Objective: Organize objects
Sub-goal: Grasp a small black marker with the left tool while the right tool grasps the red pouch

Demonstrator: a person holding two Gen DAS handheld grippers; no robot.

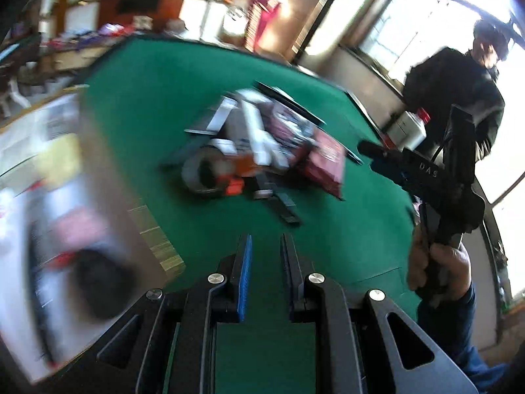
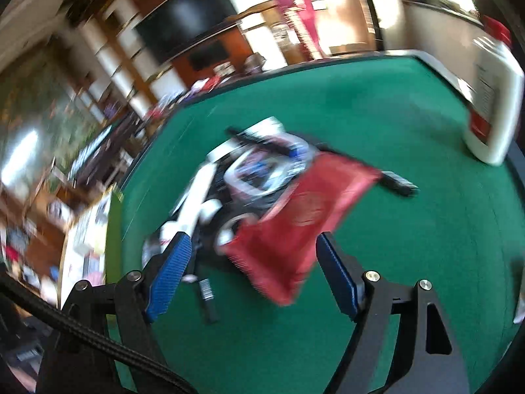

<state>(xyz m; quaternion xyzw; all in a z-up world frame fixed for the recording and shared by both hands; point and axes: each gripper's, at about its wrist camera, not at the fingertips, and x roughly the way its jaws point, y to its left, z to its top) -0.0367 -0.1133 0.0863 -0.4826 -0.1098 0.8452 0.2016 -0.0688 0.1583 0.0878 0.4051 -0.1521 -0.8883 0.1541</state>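
A blurred box point(image 1: 65, 216) of mixed items sits at the left edge of the green table point(image 1: 147, 98). The left gripper point(image 1: 265, 249) hangs over bare felt, its jaws narrowed to a slim gap with nothing between them. Mid-table lies the heap of objects point(image 1: 259, 151), a red packet point(image 2: 295, 216) on its near side. The right gripper point(image 2: 252, 246) hovers just above that packet, jaws spread wide and empty. A white jug point(image 2: 492, 108) stands far right

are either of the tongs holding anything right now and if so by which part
Nothing is held. The left tongs stand slightly apart over bare green table; the right tongs gape wide before the red packet.
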